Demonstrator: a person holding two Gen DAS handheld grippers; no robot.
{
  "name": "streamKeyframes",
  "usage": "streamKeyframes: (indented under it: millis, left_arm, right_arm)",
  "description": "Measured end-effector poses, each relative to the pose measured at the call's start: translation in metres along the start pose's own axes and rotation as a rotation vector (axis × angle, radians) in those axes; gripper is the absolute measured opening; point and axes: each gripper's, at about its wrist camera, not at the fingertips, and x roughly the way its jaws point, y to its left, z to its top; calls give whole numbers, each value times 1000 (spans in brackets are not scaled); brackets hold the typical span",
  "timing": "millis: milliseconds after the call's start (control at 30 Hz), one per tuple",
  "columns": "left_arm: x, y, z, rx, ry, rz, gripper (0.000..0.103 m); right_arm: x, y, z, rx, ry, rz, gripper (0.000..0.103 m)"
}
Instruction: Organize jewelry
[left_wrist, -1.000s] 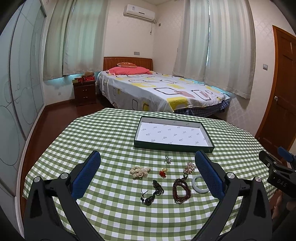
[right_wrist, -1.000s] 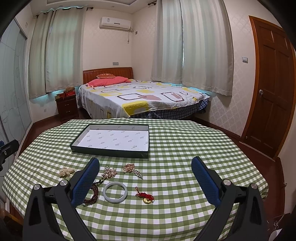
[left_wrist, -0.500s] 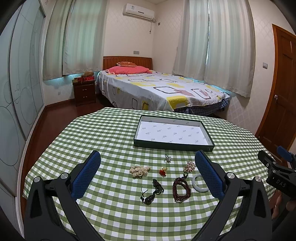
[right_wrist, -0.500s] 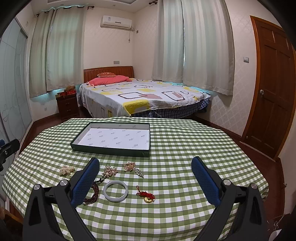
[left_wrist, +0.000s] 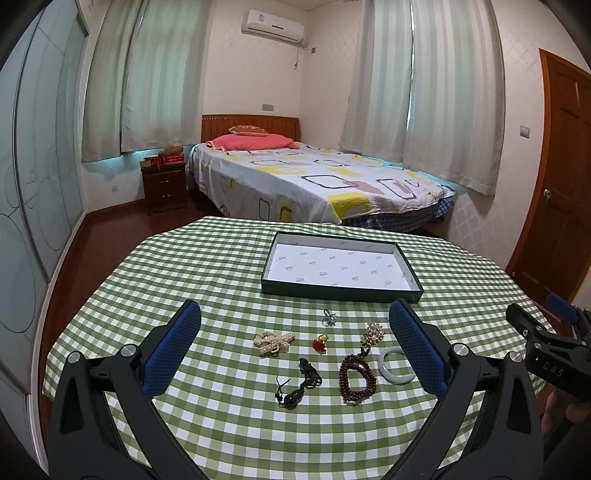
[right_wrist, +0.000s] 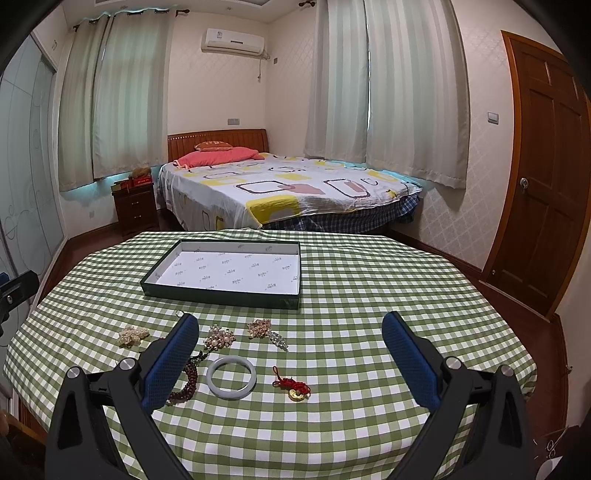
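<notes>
Your jewelry lies loose on the checked tablecloth (left_wrist: 207, 280): pearl cluster (left_wrist: 272, 342), dark red bead bracelet (left_wrist: 356, 377), pale jade bangle (right_wrist: 231, 377) and red-corded gold charm (right_wrist: 293, 388), all near of the empty green tray (right_wrist: 229, 297). Your left gripper (left_wrist: 295, 354) and right gripper (right_wrist: 290, 360) both hover spread wide, holding nothing. Nothing blocks the tray.

On the counter (right_wrist: 369, 295) the tray (right_wrist: 221, 297) sits toward the far side, with the bed (right_wrist: 280, 192) behind it. Before the tray lie the brooches (right_wrist: 219, 338), the bangle (right_wrist: 231, 377) and, right of the bangle, the knotted charm (right_wrist: 293, 387). The pearl cluster (left_wrist: 272, 342) lies farthest left.
</notes>
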Motion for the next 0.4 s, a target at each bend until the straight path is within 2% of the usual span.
streamKeyframes:
  millis: [167, 400]
  left_arm:
    - [-2, -1, 1, 1, -14, 13, 99]
    - [2, 2, 1, -22, 7, -3, 99]
  right_arm:
    - [1, 1, -2, -1, -1, 2, 97]
    - [1, 1, -2, -1, 0, 2, 97]
